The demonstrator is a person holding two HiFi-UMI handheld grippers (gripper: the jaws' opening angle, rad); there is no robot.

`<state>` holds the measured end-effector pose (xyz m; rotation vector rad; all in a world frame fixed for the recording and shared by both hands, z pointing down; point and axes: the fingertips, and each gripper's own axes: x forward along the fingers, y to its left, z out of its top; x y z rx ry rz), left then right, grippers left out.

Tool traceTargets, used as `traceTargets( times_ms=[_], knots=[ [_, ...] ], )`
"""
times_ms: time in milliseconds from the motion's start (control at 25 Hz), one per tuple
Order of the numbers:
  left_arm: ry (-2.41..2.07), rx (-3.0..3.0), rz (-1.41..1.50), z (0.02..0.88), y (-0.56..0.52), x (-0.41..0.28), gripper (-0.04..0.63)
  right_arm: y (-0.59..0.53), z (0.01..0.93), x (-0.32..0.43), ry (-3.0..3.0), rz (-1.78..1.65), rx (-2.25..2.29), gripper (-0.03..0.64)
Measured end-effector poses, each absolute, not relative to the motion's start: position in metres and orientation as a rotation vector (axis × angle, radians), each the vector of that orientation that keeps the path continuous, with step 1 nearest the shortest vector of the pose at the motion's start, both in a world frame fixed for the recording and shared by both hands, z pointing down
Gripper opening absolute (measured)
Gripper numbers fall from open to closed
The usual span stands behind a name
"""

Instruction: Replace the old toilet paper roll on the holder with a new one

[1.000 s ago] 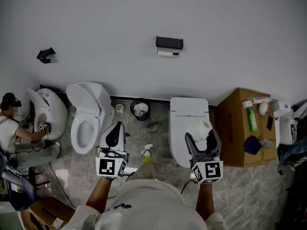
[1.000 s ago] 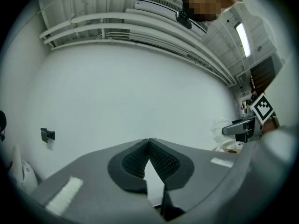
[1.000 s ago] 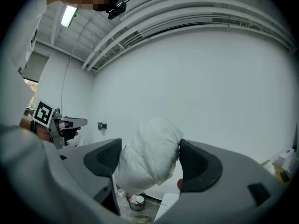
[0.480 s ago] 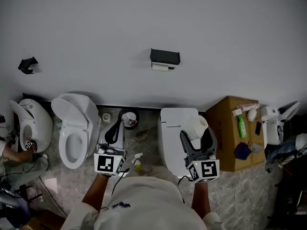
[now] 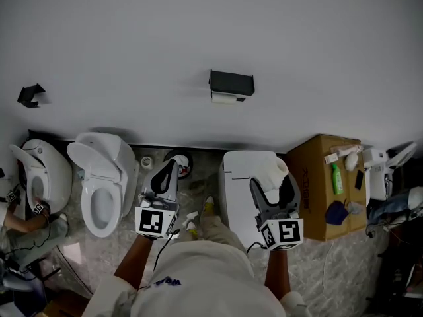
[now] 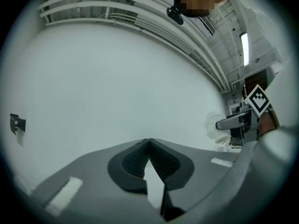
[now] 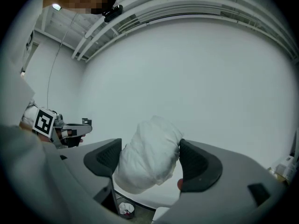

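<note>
Altogether, three toilets (image 5: 102, 183) are counted along the wall, with one black holder (image 5: 231, 82) mounted above. The left gripper (image 5: 168, 167) is seen with its fingers (image 6: 135, 160) pressed together, empty. One white, crumpled-looking toilet paper roll (image 7: 149, 155) is clamped between the right gripper (image 5: 272, 183) fingers, above the lidded toilet.

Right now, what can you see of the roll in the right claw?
The roll is white, soft-looking and crinkled, as if wrapped; no core shows. It sits tilted between the right claw's pads, top leaning right in the right gripper view; both pads press its sides. From the head view it hangs above the closed white toilet, touching nothing else.
</note>
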<state>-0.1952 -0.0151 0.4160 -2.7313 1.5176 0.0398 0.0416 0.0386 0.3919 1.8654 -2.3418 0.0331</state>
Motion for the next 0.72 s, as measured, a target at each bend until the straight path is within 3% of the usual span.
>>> traceTargets(
  times_ms=[480,720],
  knots=[
    [1.487,-2.680,-0.058,0.420,-0.092,-0.151,0.003,-0.045,0.396,0.081,-2.374,0.031,1.870,0.388],
    [1.427,-2.594,-0.384,0.464,-0.129,-0.118,0.040,-0.076,0.413,0.102,-2.390,0.032,1.840,0.388]
  ],
)
